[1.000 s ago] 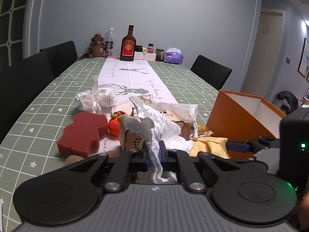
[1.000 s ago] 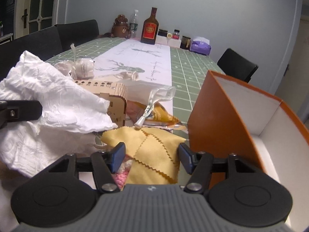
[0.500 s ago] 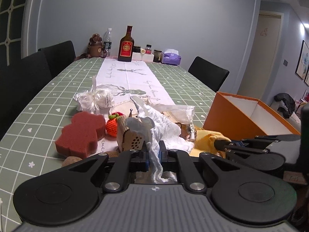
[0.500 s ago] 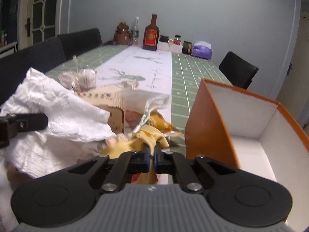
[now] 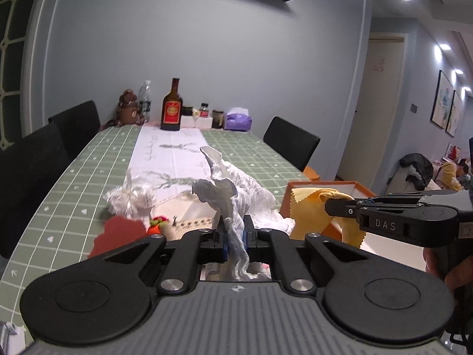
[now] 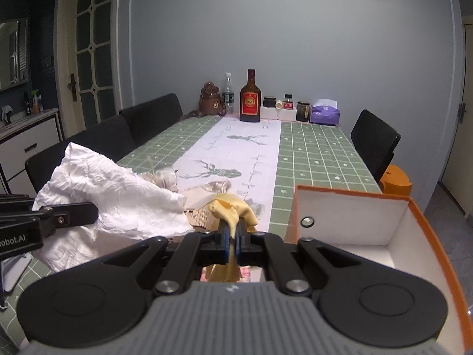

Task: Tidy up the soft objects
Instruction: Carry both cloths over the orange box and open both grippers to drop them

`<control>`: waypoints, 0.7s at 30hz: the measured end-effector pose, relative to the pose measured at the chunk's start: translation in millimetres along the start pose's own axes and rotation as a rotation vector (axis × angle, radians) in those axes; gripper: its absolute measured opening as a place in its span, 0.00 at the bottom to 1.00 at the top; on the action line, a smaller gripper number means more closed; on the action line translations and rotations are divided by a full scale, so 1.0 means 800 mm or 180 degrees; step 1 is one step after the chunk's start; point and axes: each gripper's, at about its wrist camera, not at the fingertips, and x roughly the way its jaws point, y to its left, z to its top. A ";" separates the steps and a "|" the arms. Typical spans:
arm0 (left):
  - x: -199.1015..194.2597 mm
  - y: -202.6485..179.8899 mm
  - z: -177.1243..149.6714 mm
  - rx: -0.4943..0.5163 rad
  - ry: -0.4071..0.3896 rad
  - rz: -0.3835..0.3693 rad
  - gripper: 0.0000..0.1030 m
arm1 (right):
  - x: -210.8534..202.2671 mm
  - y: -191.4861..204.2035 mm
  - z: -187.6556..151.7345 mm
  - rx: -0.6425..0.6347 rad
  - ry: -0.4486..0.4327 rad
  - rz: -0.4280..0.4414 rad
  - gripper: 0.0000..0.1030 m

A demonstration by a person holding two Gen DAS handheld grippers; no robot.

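My left gripper [image 5: 235,238] is shut on a crumpled white cloth [image 5: 227,195] and holds it lifted above the table; the cloth also shows in the right wrist view [image 6: 109,195]. My right gripper [image 6: 233,241] is shut on a yellow cloth [image 6: 232,208] and holds it up just left of the orange box [image 6: 428,230]. In the left wrist view the right gripper [image 5: 331,205] holds the yellow cloth [image 5: 310,207] in front of the box [image 5: 340,185].
On the green checked table [image 5: 74,177] lie a red sponge [image 5: 118,233], a knitted strawberry [image 5: 158,226] and a white plastic-wrapped bundle [image 5: 130,198]. Bottles, jars and a tissue pack [image 6: 325,112] stand at the far end. Black chairs [image 6: 375,145] line both sides.
My right gripper shut on the yellow cloth and lifted it beside the orange box. My left gripper rose with the white cloth.
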 end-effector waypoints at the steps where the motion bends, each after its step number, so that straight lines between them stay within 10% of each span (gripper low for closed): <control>1: -0.002 -0.006 0.005 0.0019 -0.0009 -0.0032 0.09 | -0.006 -0.005 0.003 -0.0010 -0.0013 -0.0004 0.01; 21: 0.123 -0.213 0.014 0.1000 0.0869 -0.0900 0.09 | -0.038 -0.182 -0.034 -0.0015 0.0892 -0.0478 0.01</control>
